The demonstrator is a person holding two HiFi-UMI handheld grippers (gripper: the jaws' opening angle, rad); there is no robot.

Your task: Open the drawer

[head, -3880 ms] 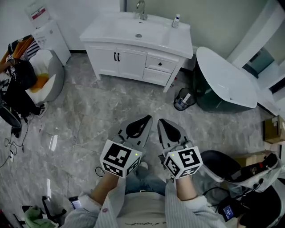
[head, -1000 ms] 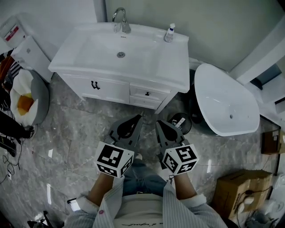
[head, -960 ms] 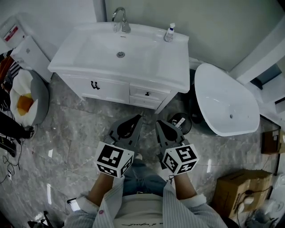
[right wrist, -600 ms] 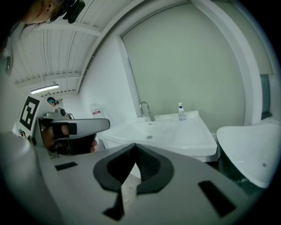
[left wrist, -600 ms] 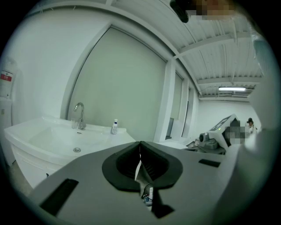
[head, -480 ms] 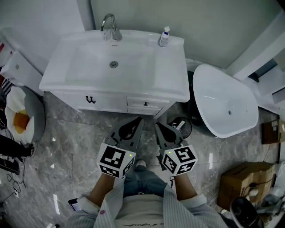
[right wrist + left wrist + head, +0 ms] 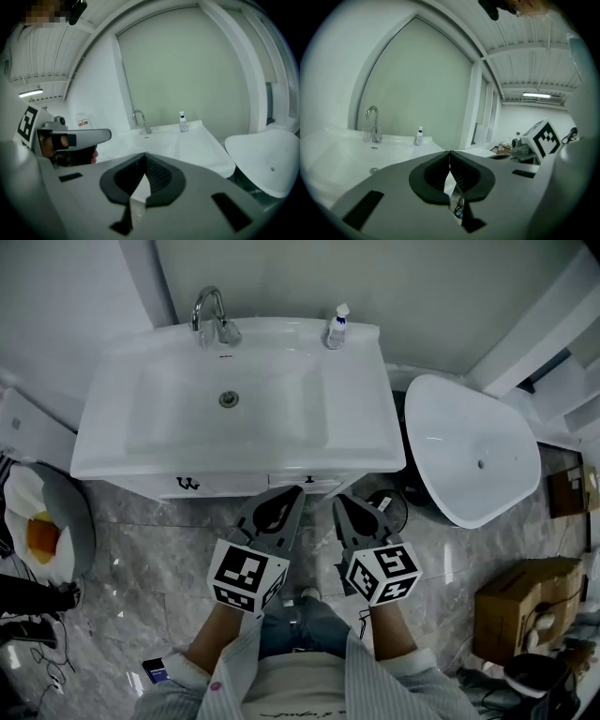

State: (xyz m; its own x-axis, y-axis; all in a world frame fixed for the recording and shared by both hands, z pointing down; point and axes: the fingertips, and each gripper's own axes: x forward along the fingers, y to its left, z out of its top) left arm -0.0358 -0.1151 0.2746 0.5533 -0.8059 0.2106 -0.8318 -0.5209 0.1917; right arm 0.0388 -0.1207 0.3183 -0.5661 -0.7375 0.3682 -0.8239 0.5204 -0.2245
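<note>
The white vanity [image 7: 112, 451] stands right ahead, with a faucet [image 7: 210, 313] and a small soap bottle [image 7: 336, 326] on its sink top. Only a thin strip of the drawer front [image 7: 317, 483] with its dark knob shows under the counter edge, right of the cabinet door handles [image 7: 187, 484]. My left gripper [image 7: 292, 491] and right gripper [image 7: 338, 500] are side by side just short of that strip, both shut and holding nothing. The left gripper view has its jaws [image 7: 450, 153] closed tip to tip over the sink top [image 7: 342, 159]. The right gripper [image 7: 144, 155] looks the same.
A white oval basin [image 7: 473, 451] leans to the right of the vanity, with a dark bin [image 7: 386, 507] at its foot. A cardboard box [image 7: 520, 610] lies on the floor at right. A grey seat with something orange [image 7: 42, 532] stands at left.
The vanity has come much closer and lower in the head view. Both shut grippers have advanced toward it, and the drawer fronts are now almost hidden under the counter edge.
</note>
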